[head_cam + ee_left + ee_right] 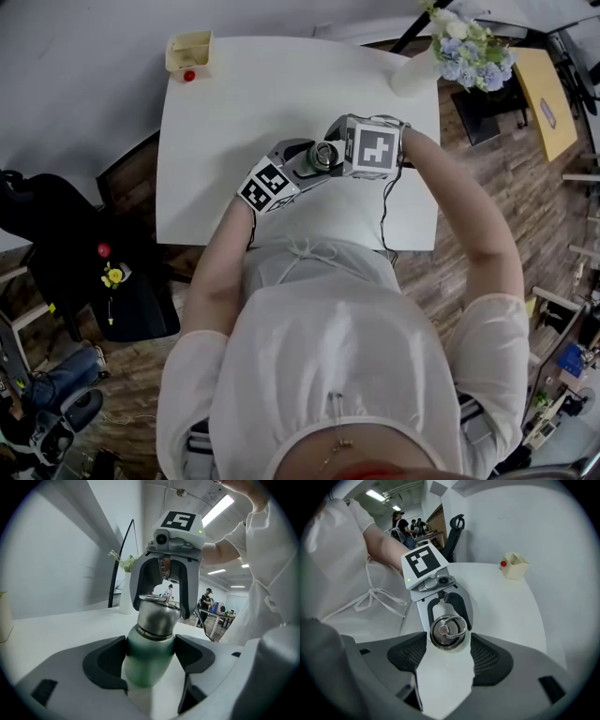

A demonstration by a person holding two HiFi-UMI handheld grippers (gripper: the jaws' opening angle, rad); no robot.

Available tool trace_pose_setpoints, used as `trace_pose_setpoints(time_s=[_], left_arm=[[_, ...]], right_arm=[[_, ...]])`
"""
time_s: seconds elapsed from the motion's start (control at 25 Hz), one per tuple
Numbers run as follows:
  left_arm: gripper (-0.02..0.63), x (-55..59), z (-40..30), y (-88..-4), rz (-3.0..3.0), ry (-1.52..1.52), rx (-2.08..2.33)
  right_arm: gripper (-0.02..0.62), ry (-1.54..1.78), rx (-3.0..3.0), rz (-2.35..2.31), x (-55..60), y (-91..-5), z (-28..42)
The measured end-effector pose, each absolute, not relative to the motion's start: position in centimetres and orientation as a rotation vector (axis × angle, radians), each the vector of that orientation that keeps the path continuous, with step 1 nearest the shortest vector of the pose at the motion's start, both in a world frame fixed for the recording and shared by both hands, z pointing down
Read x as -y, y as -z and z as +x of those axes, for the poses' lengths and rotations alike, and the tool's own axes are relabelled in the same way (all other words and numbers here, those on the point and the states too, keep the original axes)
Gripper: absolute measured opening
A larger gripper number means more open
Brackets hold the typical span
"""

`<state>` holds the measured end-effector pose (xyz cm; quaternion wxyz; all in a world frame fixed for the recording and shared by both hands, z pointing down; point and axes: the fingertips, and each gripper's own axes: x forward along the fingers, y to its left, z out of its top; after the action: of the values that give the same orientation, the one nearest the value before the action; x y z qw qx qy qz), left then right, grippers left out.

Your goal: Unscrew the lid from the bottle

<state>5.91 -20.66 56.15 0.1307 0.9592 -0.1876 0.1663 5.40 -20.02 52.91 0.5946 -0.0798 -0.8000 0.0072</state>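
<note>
The green bottle (147,670) is held upright at the near middle of the white table (244,112), its body clamped between the jaws of the left gripper (151,654). Its steel ringed lid (448,631) is flanked from above by the right gripper (448,645), whose jaws are kept apart with a gap on each side. A cream box (189,50) with a red ball (189,76) beside it is seen at the far left corner and a vase (412,73) of flowers (469,47) at the far right, both well apart from the bottle.
</note>
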Motion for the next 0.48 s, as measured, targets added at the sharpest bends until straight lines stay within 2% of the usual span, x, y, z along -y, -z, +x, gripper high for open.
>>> trace_pose_setpoints(time_s=[0.16,0.32,0.4,0.48], left_arm=[[0.345,20.6,5.9,-56.2,2.785,-0.485,0.542],[0.345,20.5,5.8,-56.2,2.787,-0.481,0.533],[0.346,20.6,5.9,-56.2,2.786,-0.479,0.53],[0.345,20.6,5.9,-56.2,2.786,-0.478,0.528]], right_arm=[[0.328,-0.214,1.961,-0.032,19.7,-52.4,5.3],[0.278,-0.494,1.982,0.252,20.0,-51.9,4.8],[0.282,-0.598,1.976,0.352,20.3,-51.9,4.4],[0.261,-0.65,1.96,0.428,20.7,-52.1,4.4]])
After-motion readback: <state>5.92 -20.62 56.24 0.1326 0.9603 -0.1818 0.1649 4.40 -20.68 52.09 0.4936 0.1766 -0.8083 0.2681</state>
